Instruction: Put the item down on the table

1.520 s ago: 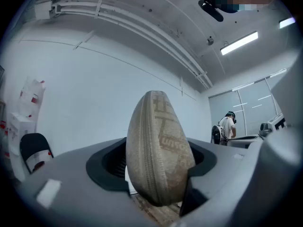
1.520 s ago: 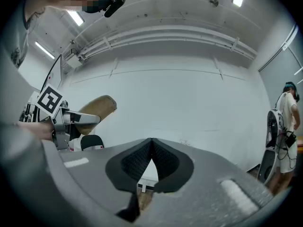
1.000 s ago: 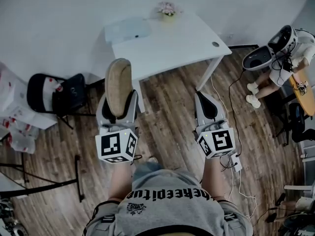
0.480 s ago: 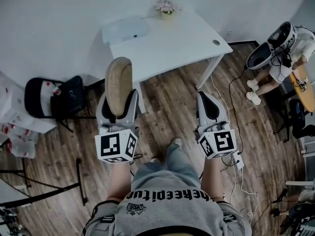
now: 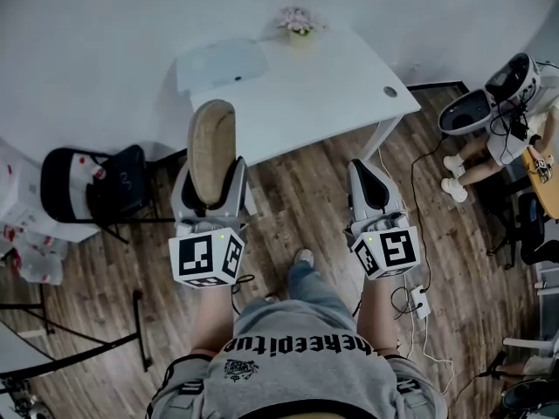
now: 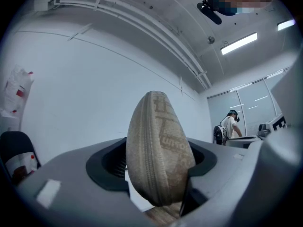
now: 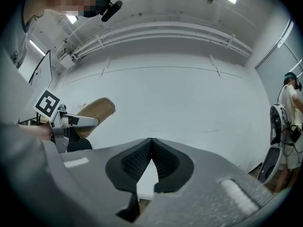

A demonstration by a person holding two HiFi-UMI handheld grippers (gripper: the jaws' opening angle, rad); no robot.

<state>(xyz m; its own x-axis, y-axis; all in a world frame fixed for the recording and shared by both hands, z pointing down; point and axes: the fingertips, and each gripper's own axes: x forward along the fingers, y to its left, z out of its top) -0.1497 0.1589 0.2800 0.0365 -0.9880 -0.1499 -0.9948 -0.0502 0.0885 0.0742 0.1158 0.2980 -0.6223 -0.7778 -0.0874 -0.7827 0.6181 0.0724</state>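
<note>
Carry step, put-down not begun. Left gripper has its jaws clamped on a tan woven zip pouch. The pouch stands upright between them, zip edge facing the camera, most of it sticking out past the jaw tips. Right gripper has its jaws closed together with nothing between them; it hangs idle over the floor, short of the table's near edge.

In the head view the pouch is in the air off the table's near-left corner. Its top overlaps the table edge there, but it looks like it is short of the top, not over it. A flower pot sits at the table's far edge and a flat white item at its far-left corner; the middle is bare.

Next move, judged: bring the left gripper forward over the bare middle of the table, lower until the pouch rests on the surface, open the jaws, back off. The pouch will likely tip flat when let go.
</note>
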